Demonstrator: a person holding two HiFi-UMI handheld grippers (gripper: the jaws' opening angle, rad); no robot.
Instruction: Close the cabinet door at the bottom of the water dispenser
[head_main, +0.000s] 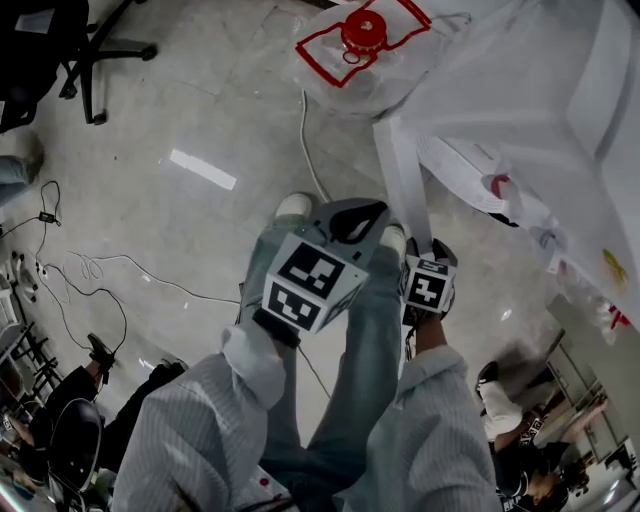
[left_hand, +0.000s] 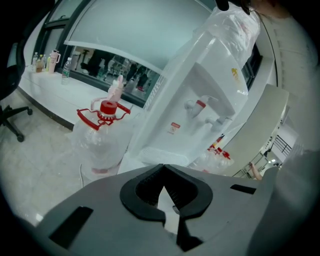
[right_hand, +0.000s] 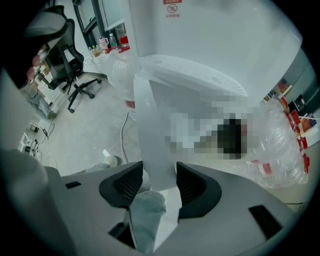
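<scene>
The white water dispenser (head_main: 540, 90) (left_hand: 210, 100) (right_hand: 200, 40) stands at the upper right, wrapped in clear plastic. Its bottom cabinet door (head_main: 403, 185) (right_hand: 150, 130) stands out from the body, thin edge toward me. My right gripper (head_main: 420, 262) (right_hand: 159, 182) points steeply down with the door's edge between its jaws, filling the gap from pad to pad. My left gripper (head_main: 362, 215) (left_hand: 163, 169) hangs just left of the door over my legs, its fingertips touching and nothing held.
A water bottle (head_main: 360, 35) (left_hand: 102, 130) with a red cap, bagged in plastic, stands left of the dispenser. A white cord (head_main: 310, 150) runs across the floor toward my feet. An office chair (head_main: 90, 50) (right_hand: 70, 65) is far left; another person (head_main: 520, 440) is at lower right.
</scene>
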